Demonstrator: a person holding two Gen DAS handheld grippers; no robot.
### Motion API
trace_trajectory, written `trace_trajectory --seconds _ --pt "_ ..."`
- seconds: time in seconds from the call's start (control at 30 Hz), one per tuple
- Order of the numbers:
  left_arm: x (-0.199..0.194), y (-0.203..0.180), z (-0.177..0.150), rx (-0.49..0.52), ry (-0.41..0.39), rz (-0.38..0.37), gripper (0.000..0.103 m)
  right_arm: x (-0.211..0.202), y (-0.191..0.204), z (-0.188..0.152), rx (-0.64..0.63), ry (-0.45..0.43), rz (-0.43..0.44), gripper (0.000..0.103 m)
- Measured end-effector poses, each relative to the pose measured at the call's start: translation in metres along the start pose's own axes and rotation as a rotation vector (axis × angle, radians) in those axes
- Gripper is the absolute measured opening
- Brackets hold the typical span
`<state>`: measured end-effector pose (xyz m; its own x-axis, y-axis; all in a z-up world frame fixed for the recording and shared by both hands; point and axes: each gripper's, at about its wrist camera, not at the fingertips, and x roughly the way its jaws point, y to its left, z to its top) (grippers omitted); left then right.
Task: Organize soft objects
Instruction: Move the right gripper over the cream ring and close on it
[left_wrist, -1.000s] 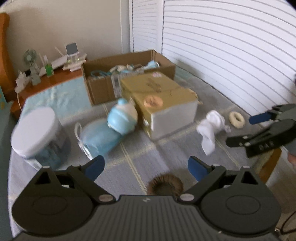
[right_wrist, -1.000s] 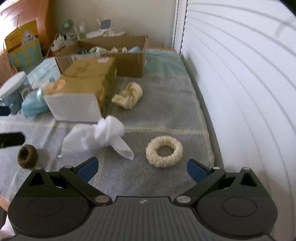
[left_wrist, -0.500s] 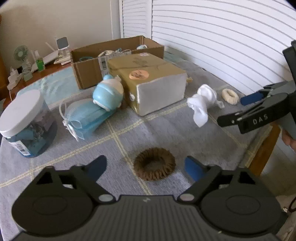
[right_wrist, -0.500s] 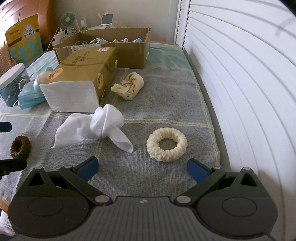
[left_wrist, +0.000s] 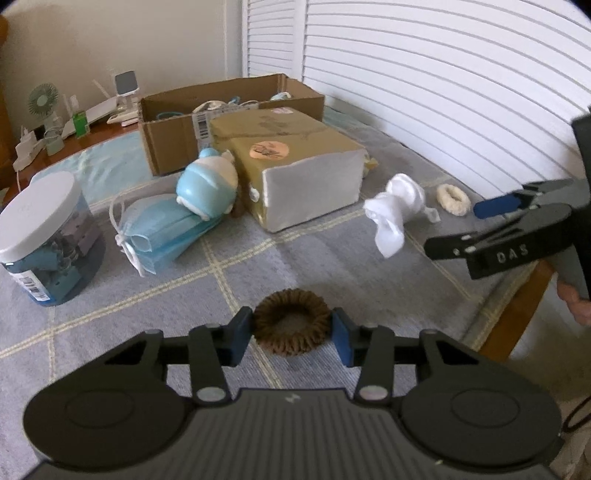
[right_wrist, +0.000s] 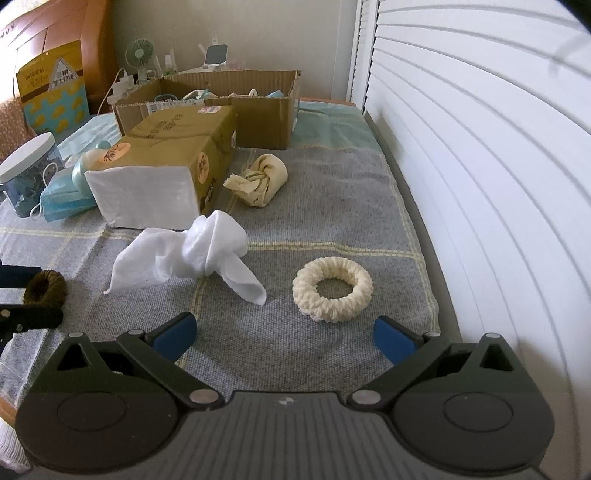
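My left gripper is shut on a brown scrunchie that lies on the grey checked cloth; the scrunchie also shows at the left edge of the right wrist view. My right gripper is open and empty, just short of a cream scrunchie and a knotted white cloth. A knotted cream cloth lies further back. The open cardboard box with soft items stands at the back.
A tan tissue pack lies mid-table. A blue toy rests on blue face masks. A white-lidded jar stands left. White shutters line the right side. The table edge is near right.
My left gripper's jaws have closed from wide open onto the brown scrunchie. My right gripper has stayed open and has barely moved.
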<state>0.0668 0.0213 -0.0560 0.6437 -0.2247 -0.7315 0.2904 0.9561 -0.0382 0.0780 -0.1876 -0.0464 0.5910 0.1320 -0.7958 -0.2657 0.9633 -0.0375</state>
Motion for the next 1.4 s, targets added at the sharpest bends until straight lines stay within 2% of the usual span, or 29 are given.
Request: trace_trajectory --seconds 0.23,0.47,0.57,0.87,0.97,1.03,1.17,1.4 --pt "0.003 0.002 0.003 -0.009 -0.001 0.004 0.045 0.008 -0.004 0.007 0.007 -0.004 -0.004 0.103" --pt "0.003 0.002 0.004 -0.011 -0.003 0.0 0.046 0.006 -0.003 -0.001 0.005 -0.054 -0.004 0.103" --pt "0.004 0.003 0.004 -0.018 -0.003 -0.001 0.046 0.005 -0.004 -0.001 0.0 -0.05 -0.003 0.103" --pt "0.004 0.004 0.005 -0.02 -0.004 -0.003 0.046 -0.004 -0.01 -0.003 0.0 -0.081 -0.134 0.102" --pt "0.005 0.004 0.005 -0.025 -0.004 -0.006 0.046 -0.005 -0.01 0.0 -0.007 -0.095 -0.145 0.094" --pt "0.005 0.004 0.005 -0.024 -0.004 -0.007 0.046 -0.004 -0.01 0.003 0.003 -0.094 -0.127 0.085" --pt "0.005 0.004 0.005 -0.023 -0.004 -0.007 0.046 0.0 -0.01 0.005 0.019 -0.081 -0.095 0.079" --pt "0.006 0.001 0.005 0.007 -0.006 0.007 0.046 0.0 -0.01 0.008 0.045 -0.076 -0.057 0.062"
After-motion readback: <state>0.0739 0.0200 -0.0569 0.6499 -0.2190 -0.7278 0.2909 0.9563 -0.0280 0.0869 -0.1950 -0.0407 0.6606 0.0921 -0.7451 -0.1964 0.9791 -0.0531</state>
